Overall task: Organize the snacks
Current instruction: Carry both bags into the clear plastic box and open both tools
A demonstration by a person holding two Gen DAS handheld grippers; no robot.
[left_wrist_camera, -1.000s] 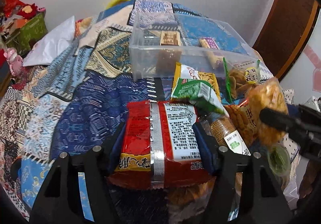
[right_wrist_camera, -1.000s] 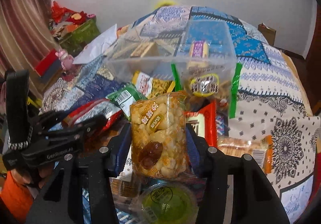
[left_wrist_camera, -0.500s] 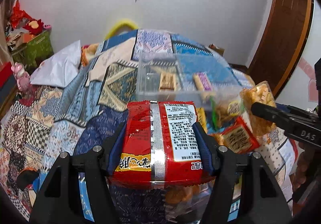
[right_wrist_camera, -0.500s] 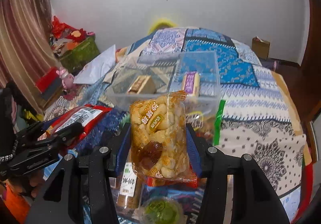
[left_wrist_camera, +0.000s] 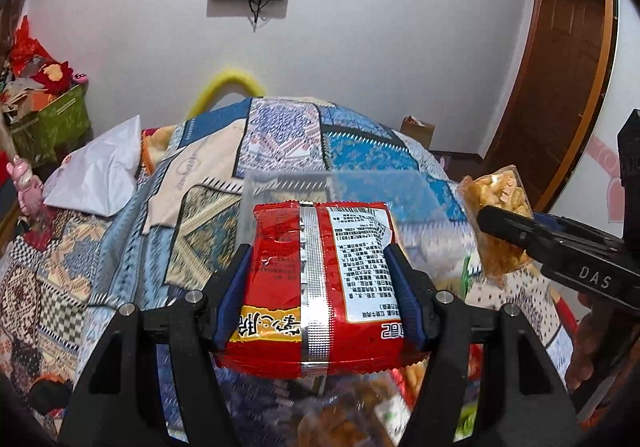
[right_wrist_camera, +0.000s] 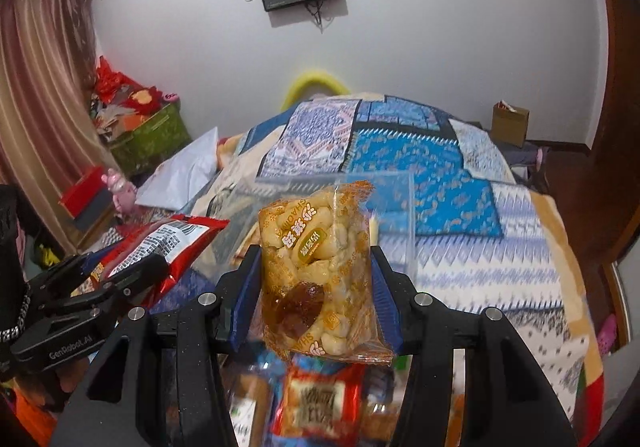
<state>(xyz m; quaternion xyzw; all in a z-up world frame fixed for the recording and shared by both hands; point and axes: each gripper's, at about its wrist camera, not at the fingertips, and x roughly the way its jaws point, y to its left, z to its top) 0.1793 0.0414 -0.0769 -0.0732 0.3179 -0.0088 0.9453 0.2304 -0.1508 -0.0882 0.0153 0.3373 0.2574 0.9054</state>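
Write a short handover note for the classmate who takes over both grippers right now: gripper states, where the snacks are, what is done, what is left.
Left gripper: shut on the red snack packet, held up in the air.
Right gripper: shut on the clear rice-puff packet, also lifted.
The clear plastic bin sits on the quilt just ahead of both.
More snacks lie loose below the grippers.
Done: both packets picked up.
Left: place both in the bin, then likely fetch the rest.
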